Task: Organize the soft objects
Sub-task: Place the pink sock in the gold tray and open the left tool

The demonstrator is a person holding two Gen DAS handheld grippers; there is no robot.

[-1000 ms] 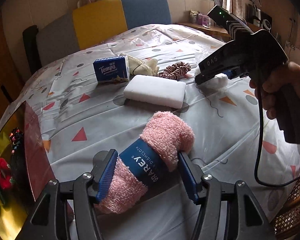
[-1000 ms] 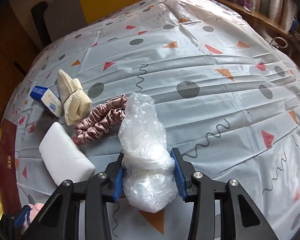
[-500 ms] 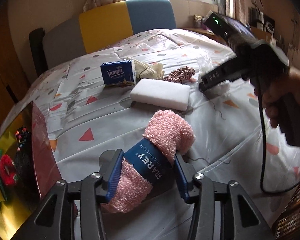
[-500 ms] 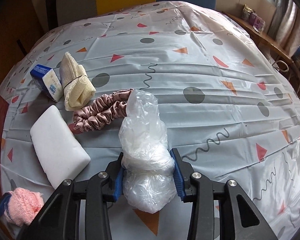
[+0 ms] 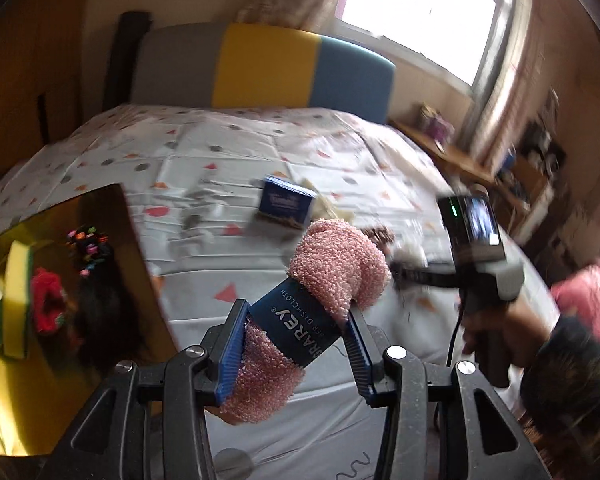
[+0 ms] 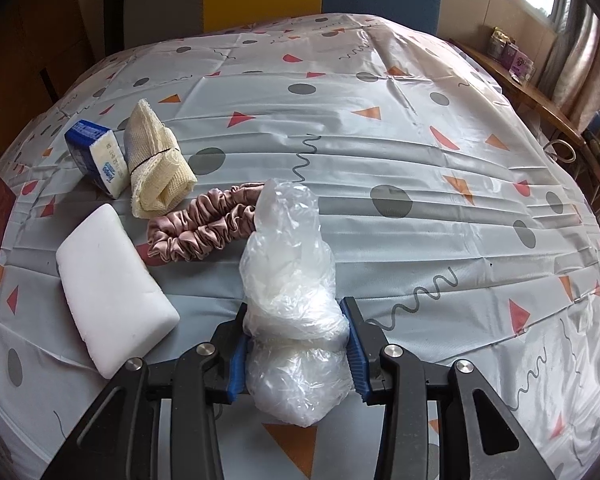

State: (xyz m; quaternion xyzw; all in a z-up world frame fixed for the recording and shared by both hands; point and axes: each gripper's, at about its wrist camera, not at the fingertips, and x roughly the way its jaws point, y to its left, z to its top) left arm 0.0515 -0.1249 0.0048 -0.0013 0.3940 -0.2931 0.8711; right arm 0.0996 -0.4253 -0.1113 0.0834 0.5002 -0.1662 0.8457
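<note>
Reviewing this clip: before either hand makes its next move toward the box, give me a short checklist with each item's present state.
1. Left gripper pinches the pink dishcloth roll by its blue band: ok.
2. Dishcloth roll clear of the tablecloth: ok, it is lifted.
3. Right gripper pinches the clear plastic bag bundle: ok.
4. Bag bundle off the table: cannot tell.
5. Room in the open box at left, which already holds a sponge and hair ties: cannot tell, the picture is blurred.
6. Loose items left: white sponge block, satin scrunchie, mesh cloth roll, tissue pack: not ok.
</note>
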